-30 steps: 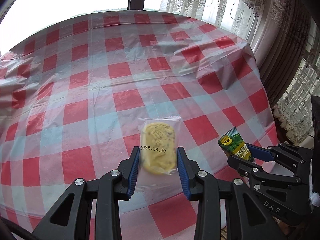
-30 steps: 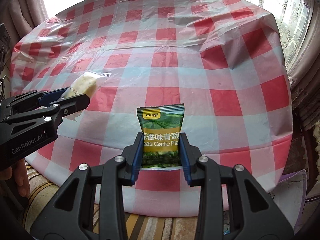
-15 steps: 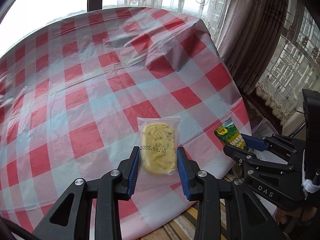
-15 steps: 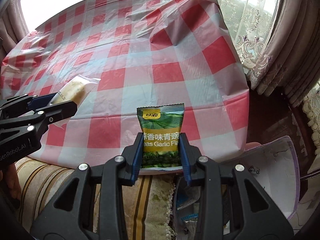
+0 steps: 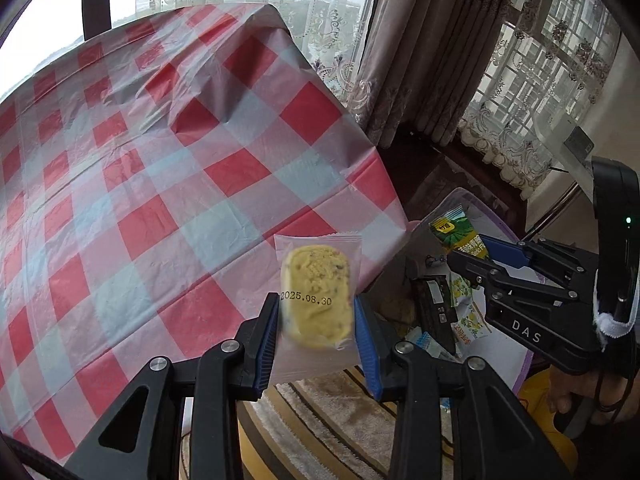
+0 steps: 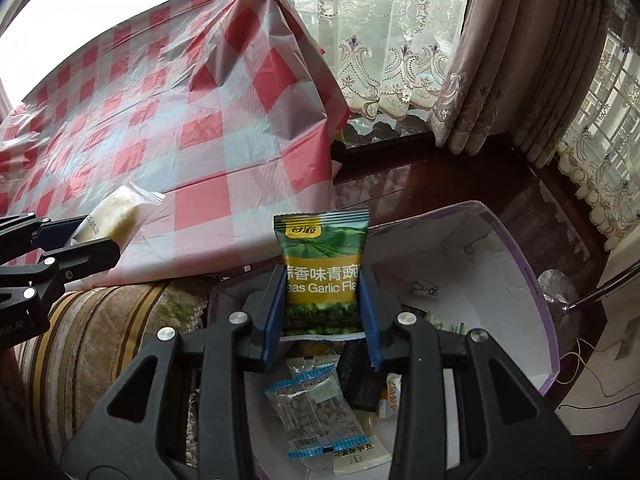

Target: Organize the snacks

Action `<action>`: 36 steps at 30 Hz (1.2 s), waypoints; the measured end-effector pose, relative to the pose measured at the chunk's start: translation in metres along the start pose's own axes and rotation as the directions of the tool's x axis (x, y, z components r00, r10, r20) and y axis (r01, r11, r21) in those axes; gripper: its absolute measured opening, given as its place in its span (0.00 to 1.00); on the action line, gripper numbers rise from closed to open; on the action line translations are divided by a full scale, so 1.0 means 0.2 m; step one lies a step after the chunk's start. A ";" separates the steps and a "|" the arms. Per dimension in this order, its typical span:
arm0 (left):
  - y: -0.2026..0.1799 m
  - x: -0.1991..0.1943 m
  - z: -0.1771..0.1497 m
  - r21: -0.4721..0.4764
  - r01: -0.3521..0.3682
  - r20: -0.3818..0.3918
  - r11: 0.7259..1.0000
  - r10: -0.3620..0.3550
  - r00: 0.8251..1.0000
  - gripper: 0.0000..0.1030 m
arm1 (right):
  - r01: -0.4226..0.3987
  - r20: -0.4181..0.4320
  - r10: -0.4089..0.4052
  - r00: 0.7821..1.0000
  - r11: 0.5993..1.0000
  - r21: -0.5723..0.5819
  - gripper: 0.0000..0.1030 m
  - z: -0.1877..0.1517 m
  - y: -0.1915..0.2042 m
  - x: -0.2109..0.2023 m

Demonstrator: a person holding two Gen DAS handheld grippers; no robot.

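- The bench (image 5: 168, 184) is standing by the window under a red-and-white checked cloth (image 6: 208, 128), with nothing resting on the part I can see.
- Curtains (image 6: 472, 60), lace and plain, are hanging along the window behind it.
- A striped cushion (image 6: 104, 332) is sitting just below the bench's near edge.
- A white box (image 6: 520, 280) with a purple rim is sitting low beside the bench, next to the cushion, and is holding a loose heap of snack packets.
- The left claw (image 5: 316, 328) is clamping a clear-wrapped yellow cake (image 5: 316, 296) by its sides, the blue pads pressing on the wrapper; the cake is hanging in the air over the bench's corner edge, not over the box.
- The right claw (image 6: 322, 300) is clamping a green pea packet (image 6: 322, 264) the same way, upright, label facing the camera; the packet is hanging directly above the open box, clear of the heap below.
- Seen from the left wrist, the right claw and its pea packet (image 5: 460, 236) are sitting just to the right of the cake, apart from it.
- In the box, a blue-edged clear packet (image 6: 316, 412) of seeds is lying on top, with a black packet (image 6: 360, 380) touching it on the right.
- A hand (image 5: 580, 396) is gripping the right claw's handle at the lower right edge.
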State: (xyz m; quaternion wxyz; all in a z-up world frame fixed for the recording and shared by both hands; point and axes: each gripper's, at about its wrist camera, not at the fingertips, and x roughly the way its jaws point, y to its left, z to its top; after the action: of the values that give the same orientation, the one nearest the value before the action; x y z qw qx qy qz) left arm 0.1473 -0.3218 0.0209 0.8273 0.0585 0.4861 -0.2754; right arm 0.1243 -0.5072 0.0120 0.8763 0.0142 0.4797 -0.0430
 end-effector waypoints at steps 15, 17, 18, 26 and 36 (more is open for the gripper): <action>-0.33 0.14 -0.01 0.049 0.087 -0.129 0.995 -0.080 0.988 0.37 | 0.097 -0.027 -0.094 0.995 0.987 0.128 0.45 -0.13 -0.30 -0.06; -0.34 0.16 -0.02 0.044 0.095 -0.147 0.994 -0.088 0.985 0.40 | 0.119 -0.030 -0.116 0.993 0.984 0.133 0.55 -0.14 -0.31 -0.08; -0.34 0.16 -0.03 0.035 0.105 -0.158 0.994 -0.098 0.983 0.42 | 0.126 -0.033 -0.123 0.992 0.983 0.134 0.57 -0.14 -0.31 -0.09; -0.33 0.01 -0.23 -0.109 0.143 -0.154 0.984 -0.159 0.975 0.67 | 0.172 -0.070 -0.163 0.984 0.974 0.150 0.67 -0.27 -0.25 -0.27; -0.33 -0.12 -0.36 -0.137 0.091 -0.087 0.986 -0.104 0.991 0.75 | 0.196 -0.040 -0.192 0.981 0.962 0.191 0.67 -0.39 -0.24 -0.43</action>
State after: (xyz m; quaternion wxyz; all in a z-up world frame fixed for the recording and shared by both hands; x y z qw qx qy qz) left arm 0.0488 -0.3413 0.0150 0.7912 -0.0078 0.5439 -0.2796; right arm 0.0075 -0.5448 0.0428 0.8572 0.0528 0.4816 -0.1749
